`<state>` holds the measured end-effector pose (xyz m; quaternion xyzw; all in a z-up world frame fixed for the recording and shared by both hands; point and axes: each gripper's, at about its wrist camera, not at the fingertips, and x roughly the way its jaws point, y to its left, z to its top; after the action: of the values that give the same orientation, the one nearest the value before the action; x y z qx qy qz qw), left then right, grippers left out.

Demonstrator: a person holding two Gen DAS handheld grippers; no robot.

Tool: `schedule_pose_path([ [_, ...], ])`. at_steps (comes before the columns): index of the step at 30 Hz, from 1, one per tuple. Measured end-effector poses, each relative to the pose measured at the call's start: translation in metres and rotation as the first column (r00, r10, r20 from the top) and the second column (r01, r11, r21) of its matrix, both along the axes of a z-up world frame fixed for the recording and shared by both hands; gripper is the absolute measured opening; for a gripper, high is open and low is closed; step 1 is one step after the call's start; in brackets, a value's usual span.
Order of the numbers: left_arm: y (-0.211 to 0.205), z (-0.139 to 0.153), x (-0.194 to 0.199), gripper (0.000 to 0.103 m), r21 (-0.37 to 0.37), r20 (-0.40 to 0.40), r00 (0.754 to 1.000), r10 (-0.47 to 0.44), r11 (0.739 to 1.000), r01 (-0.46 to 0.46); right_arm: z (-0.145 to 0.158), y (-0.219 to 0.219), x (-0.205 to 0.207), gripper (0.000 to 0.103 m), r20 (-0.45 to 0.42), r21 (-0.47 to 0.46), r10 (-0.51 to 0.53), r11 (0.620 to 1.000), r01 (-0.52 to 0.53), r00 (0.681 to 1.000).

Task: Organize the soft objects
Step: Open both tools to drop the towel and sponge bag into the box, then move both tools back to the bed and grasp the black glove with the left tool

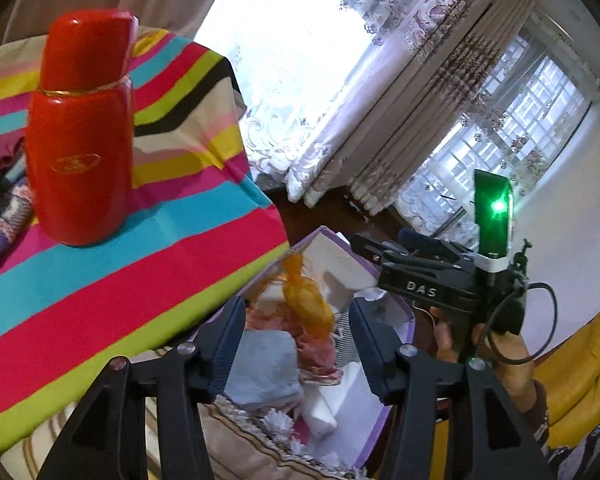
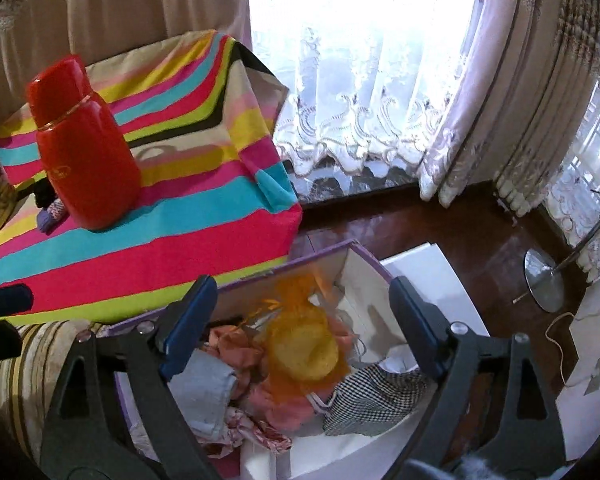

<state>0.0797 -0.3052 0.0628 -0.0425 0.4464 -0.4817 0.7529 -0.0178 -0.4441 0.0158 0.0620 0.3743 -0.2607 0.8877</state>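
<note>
Bright window w/ lace curtains, dark wood floor, lamp base.

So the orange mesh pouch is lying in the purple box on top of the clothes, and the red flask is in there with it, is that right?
Not quite. The orange mesh pouch does lie in the purple box on top of the clothes, but the red flask is not in there: it stands upright on the striped cloth beside the box. The right wrist view shows this.
</note>
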Motion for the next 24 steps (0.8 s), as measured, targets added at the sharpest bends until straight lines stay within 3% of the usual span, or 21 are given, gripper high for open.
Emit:
schedule_pose_path([
  [8, 0.036, 0.01, 0.013, 0.059, 0.011, 0.087, 0.991, 0.104, 0.994, -0.106, 0.022, 0.031, 0.002, 0.093, 0.091, -0.103, 0.038, 0.994, -0.028, 0.995],
  [14, 0.079, 0.011, 0.033, 0.059, 0.015, 0.174, 0.951, 0.255, 0.965, -0.262, 0.031, 0.062, 0.011, 0.093, 0.156, -0.113, 0.128, 0.987, -0.111, 0.979],
  [20, 0.134, -0.001, 0.066, 0.059, 0.037, 0.106, 0.919, 0.38, 0.922, -0.386, 0.023, 0.104, 0.031, 0.093, 0.145, -0.147, 0.242, 0.964, -0.221, 0.959],
  [24, 0.167, -0.007, 0.086, 0.059, 0.034, 0.072, 0.893, 0.443, 0.894, -0.446, 0.016, 0.126, 0.042, 0.093, 0.124, -0.122, 0.305, 0.949, -0.29, 0.944],
])
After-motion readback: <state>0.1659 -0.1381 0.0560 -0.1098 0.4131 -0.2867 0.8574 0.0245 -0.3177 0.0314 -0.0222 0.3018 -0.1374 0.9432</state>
